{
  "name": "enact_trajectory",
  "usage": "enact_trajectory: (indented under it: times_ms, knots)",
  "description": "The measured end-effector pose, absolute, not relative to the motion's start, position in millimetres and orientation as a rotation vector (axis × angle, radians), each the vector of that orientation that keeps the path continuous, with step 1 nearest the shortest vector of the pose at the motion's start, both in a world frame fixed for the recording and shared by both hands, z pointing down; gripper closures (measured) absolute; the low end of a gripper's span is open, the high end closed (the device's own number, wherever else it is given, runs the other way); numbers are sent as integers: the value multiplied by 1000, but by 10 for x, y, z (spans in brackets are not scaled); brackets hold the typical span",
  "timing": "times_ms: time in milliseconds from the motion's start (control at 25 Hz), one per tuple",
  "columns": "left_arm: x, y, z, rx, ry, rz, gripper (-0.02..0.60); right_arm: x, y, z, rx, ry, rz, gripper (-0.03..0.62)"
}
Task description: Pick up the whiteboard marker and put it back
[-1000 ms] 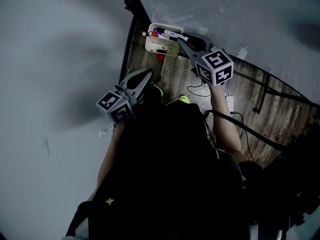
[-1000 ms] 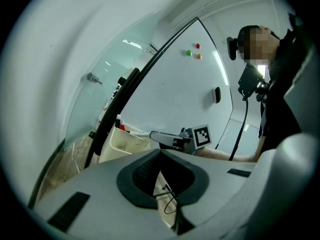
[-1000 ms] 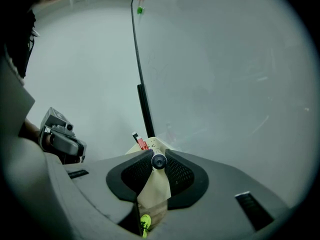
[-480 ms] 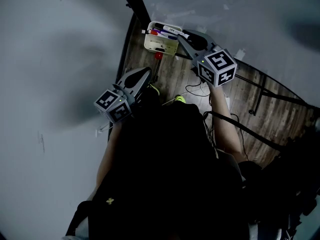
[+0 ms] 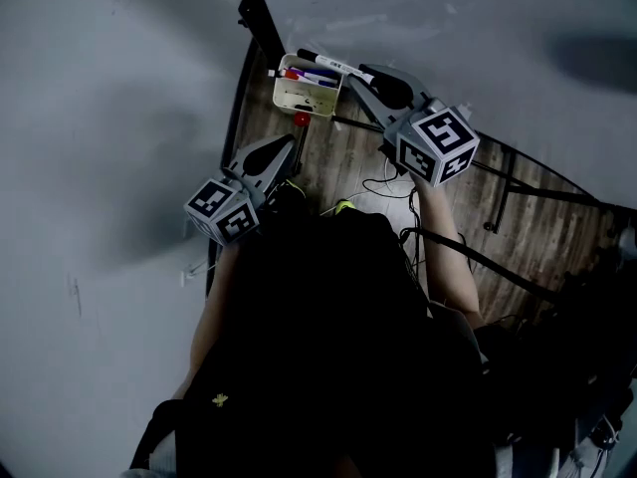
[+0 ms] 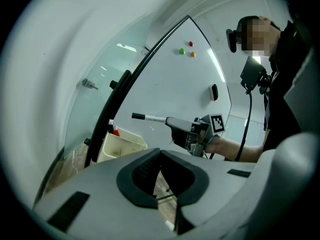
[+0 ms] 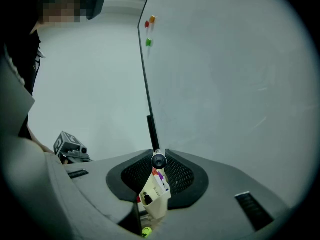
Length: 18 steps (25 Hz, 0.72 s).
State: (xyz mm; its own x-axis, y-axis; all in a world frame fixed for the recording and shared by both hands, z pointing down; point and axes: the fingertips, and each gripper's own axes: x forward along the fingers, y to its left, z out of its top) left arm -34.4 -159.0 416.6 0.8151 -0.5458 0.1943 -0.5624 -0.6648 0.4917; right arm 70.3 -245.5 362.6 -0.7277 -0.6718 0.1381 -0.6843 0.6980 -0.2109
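Right claw [image 7: 159,156] is clamping the whiteboard marker [image 6: 149,117] by its rear end, jaws only narrowly apart around the barrel, so most of the pen is sticking out ahead with the black cap leading. Pen is hanging in the air in front of the whiteboard [image 6: 185,84], higher than the cream bin [image 5: 307,94] and not touching it. The bin is sitting by the board's black frame and is already holding red and purple pens. Left claw [image 6: 160,154] is idling lower down with its tips together and nothing in it. Risks, as I judge them: with so much pen hanging ahead of the pads, it could be pivoting or sliding out if the cap is nudging the bin rim or the pens crowding the opening. A steep entry could also be tipping the light bin or knocking a neighbour out onto the wooden floor [image 5: 348,157], where cables are trailing near the feet. Going in along the bin's length, cap first, and letting go only once the barrel is resting inside would be lowering those odds. Writing: grey print is showing on the marker barrel but is too small to read — the cubes are carrying only square black-and-white patterns, no brand legible anywhere.
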Motion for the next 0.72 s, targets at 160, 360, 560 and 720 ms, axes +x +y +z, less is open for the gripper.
enact_trajectory:
  times_ms: [160, 360, 560, 720]
  knots:
    - [-325, -1624, 4213, 2456, -819, 39, 563, 719, -2402, 3506, 1136, -2870, 368, 525]
    - [-274, -1698, 4253, 2466, -817, 25, 563, 712, -2372, 3424, 1122, -2891, 354, 525]
    - [-233, -1731, 4265, 2474, -817, 22, 563, 719, -2346, 3366, 1115, -2899, 349, 525]
    - [-219, -1761, 4278, 2484, -824, 28, 563, 723, -2337, 3308, 1111, -2902, 325, 525]
